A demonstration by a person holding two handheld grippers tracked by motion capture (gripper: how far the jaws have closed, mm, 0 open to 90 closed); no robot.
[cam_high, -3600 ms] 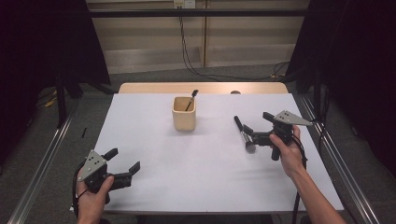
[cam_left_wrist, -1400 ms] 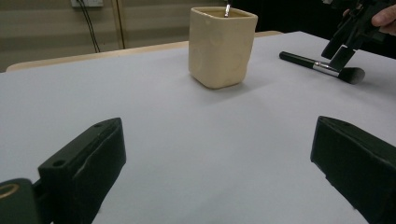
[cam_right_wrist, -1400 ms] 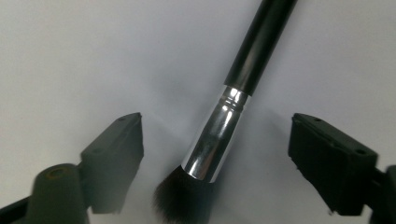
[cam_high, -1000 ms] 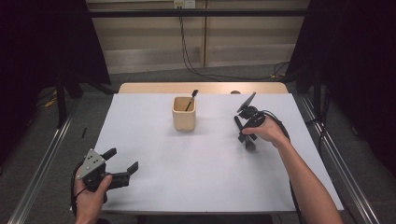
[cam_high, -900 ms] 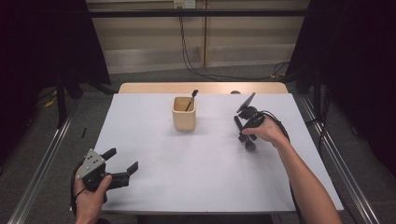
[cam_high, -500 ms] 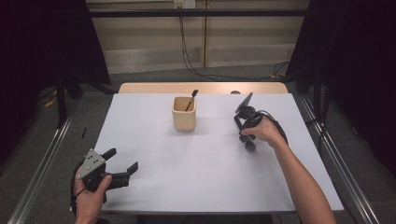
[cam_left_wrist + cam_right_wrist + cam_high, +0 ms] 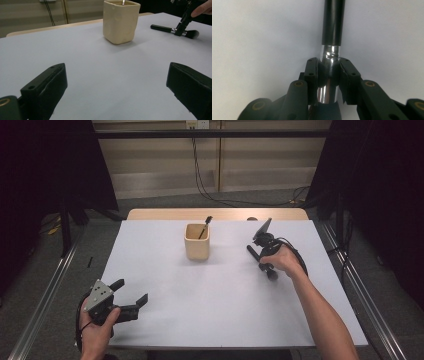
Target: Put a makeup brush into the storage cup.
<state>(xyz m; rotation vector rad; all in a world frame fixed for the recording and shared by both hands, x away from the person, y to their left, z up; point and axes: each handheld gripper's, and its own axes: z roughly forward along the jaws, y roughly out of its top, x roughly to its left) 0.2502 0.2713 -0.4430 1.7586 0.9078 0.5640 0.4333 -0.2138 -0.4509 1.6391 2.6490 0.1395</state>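
A black-handled makeup brush (image 7: 253, 253) with a silver ferrule lies flat on the white table (image 7: 215, 305), right of centre. My right gripper (image 7: 264, 261) points down onto it. Its jaws have just been closing, and in the right gripper view the pads press both sides of the ferrule (image 7: 329, 62), below the black handle (image 7: 333, 22). The right gripper (image 7: 328, 71) is shut on the brush. My left gripper (image 7: 132, 291) rests at the near left edge, open with nothing between its fingers (image 7: 47, 87). The left gripper view shows the brush (image 7: 165, 28) far off.
A cream square cup (image 7: 197, 241) stands at the back centre of the table with a thin dark-handled tool (image 7: 205, 225) leaning in it; the cup (image 7: 120, 21) is well ahead of the left gripper. Metal rails run along both table sides.
The right hand tipped its gripper down over the brush, then the jaws closed onto the ferrule. The left gripper stayed where it was.
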